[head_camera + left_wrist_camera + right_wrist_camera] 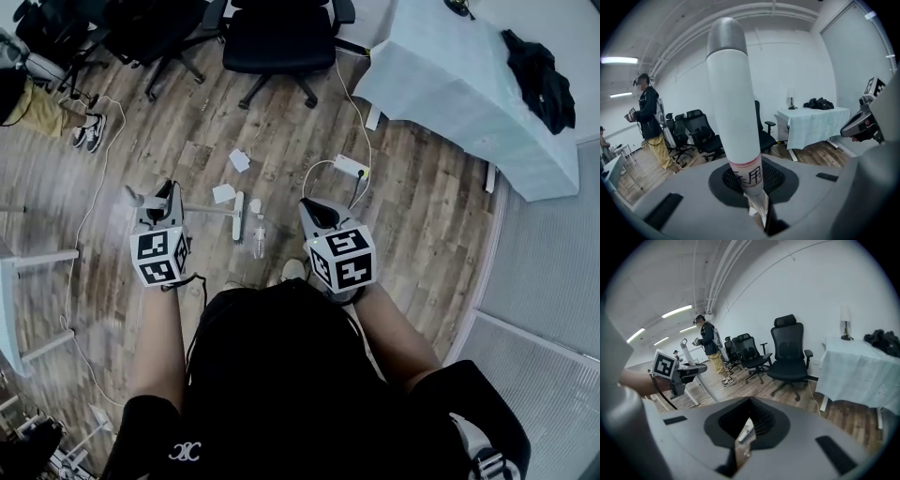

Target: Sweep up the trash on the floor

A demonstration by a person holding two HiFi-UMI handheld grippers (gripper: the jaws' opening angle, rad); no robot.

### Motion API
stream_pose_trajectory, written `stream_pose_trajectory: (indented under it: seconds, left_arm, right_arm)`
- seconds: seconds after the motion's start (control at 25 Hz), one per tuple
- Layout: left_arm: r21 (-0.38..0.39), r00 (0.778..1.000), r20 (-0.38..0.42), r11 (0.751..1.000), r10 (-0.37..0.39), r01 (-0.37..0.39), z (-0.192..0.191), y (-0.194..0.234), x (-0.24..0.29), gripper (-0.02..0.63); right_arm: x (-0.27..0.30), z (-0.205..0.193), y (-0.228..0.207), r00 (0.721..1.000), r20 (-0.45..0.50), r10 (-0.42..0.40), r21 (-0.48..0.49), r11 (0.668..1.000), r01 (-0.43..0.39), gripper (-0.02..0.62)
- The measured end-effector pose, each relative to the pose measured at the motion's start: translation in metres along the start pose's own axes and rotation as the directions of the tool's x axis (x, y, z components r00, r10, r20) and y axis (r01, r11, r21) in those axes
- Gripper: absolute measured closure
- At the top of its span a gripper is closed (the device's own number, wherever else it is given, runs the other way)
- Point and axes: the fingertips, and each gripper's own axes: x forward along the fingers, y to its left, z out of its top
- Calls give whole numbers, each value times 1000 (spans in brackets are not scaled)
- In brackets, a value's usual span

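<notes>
Fingers (813, 199) of left gripper (754, 206) around smooth white cylindrical handle (733, 108)

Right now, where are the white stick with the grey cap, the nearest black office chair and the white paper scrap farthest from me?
White stick with grey cap (733, 108): left gripper view, middle of its shaft.
Black office chair (278, 37): head view, its seat.
White paper scrap (239, 159): head view, its centre.

The brown plank floor (422, 187) is viewed steeply from overhead. Both gripper views are aimed roughly level across the room, and the black office chair (787, 350) and pale cloth-draped table (858, 369) are shared.
</notes>
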Motion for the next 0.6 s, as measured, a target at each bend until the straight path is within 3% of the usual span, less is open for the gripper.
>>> stream_pose_trajectory:
  seconds: [0.32,0.44,0.6]
  left_arm:
    - [167,1000,18,986,2,-5,11,37,28,574]
    - [213,1000,31,977,-2,-5,4,60,44,574]
    - [245,998,22,968,-56,49,-7,94,69,574]
  right_arm:
    - [23,8,8,999,0,-51,27,998,50,581]
    - [33,7,16,995,-16,-96,34,995,97,581]
    - [48,20,28,982,-15,-190,57,980,191,581]
